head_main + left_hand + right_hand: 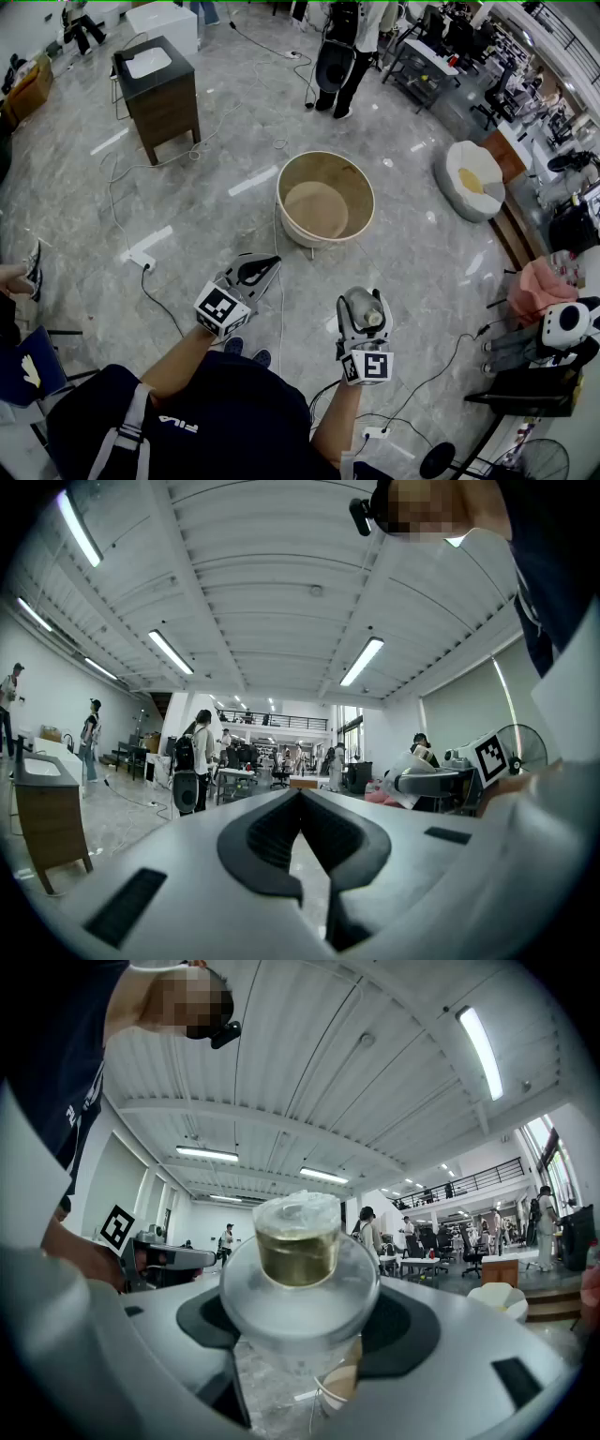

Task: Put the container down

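Spreading under everything in the head view, the grey marbled floor (187, 187) carries white cables and a power strip (142, 261). A round wooden tub (319, 167) stands on it ahead of the person, open and pale inside, with a dark cabinet (159, 94) well apart to its left and a white beanbag (469, 178) off to its right. Nearer the body, the left gripper (258, 269) points toward the tub with its jaws pressed together on nothing. The right gripper (365, 317) has its jaws set wide and pinching the container (298, 1241), a clear vessel with a gold-toned band under a clear cap. The container is held in the air, short of the tub and clear of the floor.
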Available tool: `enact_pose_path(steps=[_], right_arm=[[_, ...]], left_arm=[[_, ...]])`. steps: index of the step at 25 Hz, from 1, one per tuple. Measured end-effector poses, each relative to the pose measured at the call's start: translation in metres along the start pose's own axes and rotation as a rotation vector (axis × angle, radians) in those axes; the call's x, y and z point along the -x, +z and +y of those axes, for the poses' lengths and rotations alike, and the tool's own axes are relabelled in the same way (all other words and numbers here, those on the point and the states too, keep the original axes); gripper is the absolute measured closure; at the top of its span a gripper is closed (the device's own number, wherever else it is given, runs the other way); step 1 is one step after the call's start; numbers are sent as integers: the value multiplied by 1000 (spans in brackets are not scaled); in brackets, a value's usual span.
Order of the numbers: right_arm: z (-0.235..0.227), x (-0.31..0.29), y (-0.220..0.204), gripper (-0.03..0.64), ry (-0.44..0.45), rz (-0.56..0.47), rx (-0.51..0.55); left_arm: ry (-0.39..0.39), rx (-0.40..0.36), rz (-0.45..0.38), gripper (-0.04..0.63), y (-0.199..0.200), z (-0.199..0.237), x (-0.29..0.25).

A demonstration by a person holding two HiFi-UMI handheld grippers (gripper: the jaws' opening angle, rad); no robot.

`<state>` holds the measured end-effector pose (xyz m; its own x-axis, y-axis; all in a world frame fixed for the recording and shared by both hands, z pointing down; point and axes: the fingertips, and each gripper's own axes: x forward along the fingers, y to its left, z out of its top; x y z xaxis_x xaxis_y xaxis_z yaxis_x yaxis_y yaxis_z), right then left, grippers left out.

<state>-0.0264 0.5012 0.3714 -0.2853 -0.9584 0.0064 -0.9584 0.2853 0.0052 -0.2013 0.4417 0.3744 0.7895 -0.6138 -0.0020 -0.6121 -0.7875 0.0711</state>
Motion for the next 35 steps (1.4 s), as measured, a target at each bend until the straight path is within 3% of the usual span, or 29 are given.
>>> enact_pose_path(steps=[22,35], right_arm=[[-10,23,3,273,14,3,-19],[-33,43,-2,273,38,-1,-12]], left_arm=[[8,2,15,571,1,-26,1],[-3,-17,26,571,0,-67,-2]])
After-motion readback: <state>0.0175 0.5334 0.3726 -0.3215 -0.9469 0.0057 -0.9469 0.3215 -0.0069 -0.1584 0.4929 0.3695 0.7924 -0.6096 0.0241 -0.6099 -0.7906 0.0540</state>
